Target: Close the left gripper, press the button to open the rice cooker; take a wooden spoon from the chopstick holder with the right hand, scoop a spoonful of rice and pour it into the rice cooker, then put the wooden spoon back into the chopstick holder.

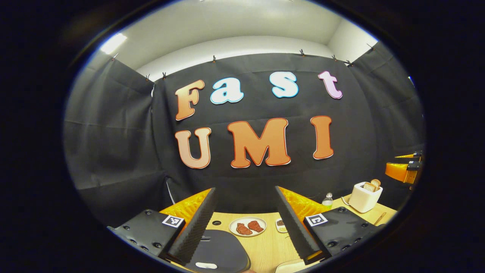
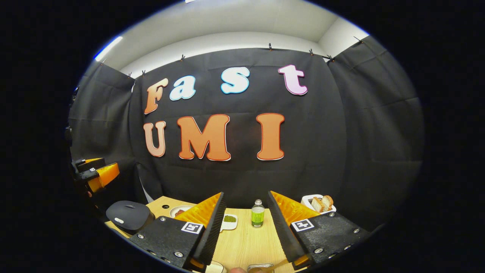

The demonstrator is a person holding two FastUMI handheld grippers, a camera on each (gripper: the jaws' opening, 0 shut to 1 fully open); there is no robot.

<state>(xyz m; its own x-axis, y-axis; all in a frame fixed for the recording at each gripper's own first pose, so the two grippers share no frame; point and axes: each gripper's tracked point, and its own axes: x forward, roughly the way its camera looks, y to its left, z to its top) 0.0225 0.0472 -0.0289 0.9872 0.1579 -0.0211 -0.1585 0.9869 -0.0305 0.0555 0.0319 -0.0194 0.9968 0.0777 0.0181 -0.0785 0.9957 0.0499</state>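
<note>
I see a plate of meat (image 1: 247, 226) low centre, toaster (image 1: 365, 197) lower right, bottle (image 2: 257, 214) bottom centre.

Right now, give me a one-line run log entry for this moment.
stage: start, rice cooker lid shut | left gripper: open, above cooker | right gripper: open, empty, over table | spoon: not yet picked

In the left gripper view the rice cooker (image 1: 219, 250) sits at lower centre-left on the table (image 1: 265, 246); a plate (image 1: 247, 226) lies behind it to the right, a bottle (image 1: 327, 200) farther right, the toaster (image 1: 364, 196) at far right.
</note>
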